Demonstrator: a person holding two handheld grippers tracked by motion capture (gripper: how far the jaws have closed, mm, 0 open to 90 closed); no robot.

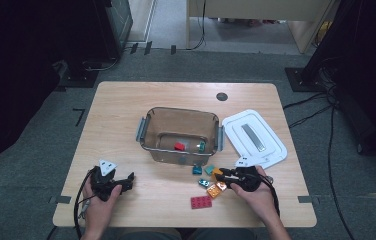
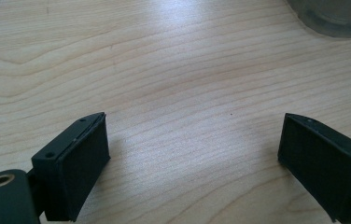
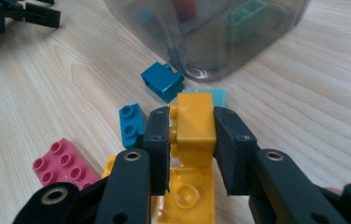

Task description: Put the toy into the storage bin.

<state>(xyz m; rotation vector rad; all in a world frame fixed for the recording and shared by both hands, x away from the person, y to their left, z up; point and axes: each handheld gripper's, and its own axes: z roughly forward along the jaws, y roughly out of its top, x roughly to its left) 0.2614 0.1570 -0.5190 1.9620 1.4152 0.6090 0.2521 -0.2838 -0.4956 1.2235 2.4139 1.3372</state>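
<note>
Gripping the yellow plastic brick [image 3: 194,126] at frame centre, the right gripper [image 3: 192,135] could drag the yellow piece beneath [image 3: 187,196]; the left gripper [image 2: 192,158] stands wide, empty.

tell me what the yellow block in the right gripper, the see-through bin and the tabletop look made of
Yellow studded block: probably hard moulded plastic, smooth with a slight sheen and crisp edges. Smoky see-through bin: likely clear tinted plastic, since the blocks inside show through its wall. Pale tabletop: wood or wood-look laminate, with printed-looking grain lines and a soft glare; which one is unclear.
</note>
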